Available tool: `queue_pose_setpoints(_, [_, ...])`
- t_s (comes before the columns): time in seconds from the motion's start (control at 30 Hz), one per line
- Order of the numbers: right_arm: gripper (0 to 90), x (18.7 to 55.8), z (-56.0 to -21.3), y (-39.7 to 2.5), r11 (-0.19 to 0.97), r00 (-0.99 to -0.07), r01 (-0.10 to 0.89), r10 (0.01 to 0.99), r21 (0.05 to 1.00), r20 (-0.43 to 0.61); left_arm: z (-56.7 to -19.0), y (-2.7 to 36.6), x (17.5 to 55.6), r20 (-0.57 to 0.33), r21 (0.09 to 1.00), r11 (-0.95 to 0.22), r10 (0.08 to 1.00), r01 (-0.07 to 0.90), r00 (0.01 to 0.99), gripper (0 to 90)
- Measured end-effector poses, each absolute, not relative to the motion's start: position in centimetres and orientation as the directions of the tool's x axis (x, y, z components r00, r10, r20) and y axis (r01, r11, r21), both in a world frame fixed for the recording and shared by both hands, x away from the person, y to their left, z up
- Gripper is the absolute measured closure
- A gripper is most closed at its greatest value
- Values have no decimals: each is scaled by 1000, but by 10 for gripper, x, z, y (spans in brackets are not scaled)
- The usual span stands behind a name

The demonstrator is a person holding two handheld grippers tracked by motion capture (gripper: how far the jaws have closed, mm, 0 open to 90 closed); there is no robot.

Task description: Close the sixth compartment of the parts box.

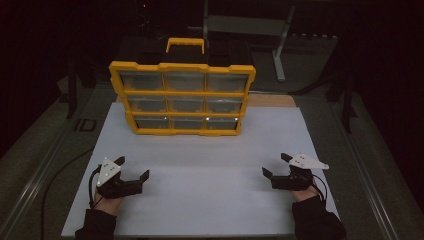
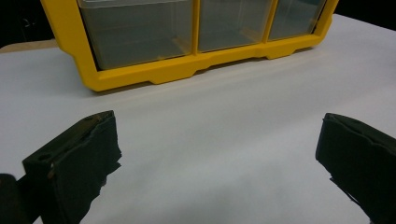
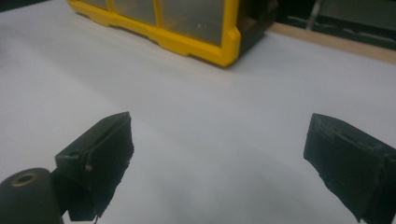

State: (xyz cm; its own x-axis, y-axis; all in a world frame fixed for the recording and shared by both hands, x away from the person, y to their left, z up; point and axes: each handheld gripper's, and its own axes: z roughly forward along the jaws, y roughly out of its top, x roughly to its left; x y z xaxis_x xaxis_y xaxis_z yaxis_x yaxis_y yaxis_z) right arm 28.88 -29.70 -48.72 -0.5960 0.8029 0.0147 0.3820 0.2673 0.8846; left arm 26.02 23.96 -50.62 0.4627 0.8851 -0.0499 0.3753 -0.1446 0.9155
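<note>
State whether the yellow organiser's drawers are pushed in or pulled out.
Pushed in: all nine drawer fronts of the organiser sit level with its yellow frame, none jutting forward. Contents cannot be told.

No legible text, perhaps for the dim light.

The left claw (image 2: 219, 163) gapes wide over the white table (image 2: 224, 116), facing the yellow drawer organizer (image 2: 187, 70).

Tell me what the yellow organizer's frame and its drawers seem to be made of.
Organizer frame: likely molded plastic, matte yellow, judging by its rounded, uniform edges. Drawers: probably clear plastic, slightly glossy; the see-through fronts carry small light glints. Contents are too dim to tell.
</note>
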Motion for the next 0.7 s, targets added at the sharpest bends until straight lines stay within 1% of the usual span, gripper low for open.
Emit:
queue_pose_setpoints(0.1, [82,285,-492,-299,277,-585,391,811,878,4,-506,240,260,-51,916,-142,885,374,462,1])
queue_pose_setpoints(0.33, [82,279,-499,-306,259,-565,410,825,874,20,-506,240,260,-51,917,-142,885,373,462,1])
queue_pose_setpoints(0.5, [82,278,-503,-307,281,-538,417,843,864,-15,-506,240,260,-50,917,-144,885,373,464,1])
queue_pose_setpoints(0.63, [82,278,-504,-305,301,-536,414,843,859,-37,-506,240,260,-49,916,-145,885,373,464,1])
queue_pose_setpoints(0.7, [82,278,-504,-304,294,-531,419,847,859,-31,-506,240,260,-50,917,-144,885,373,464,1])
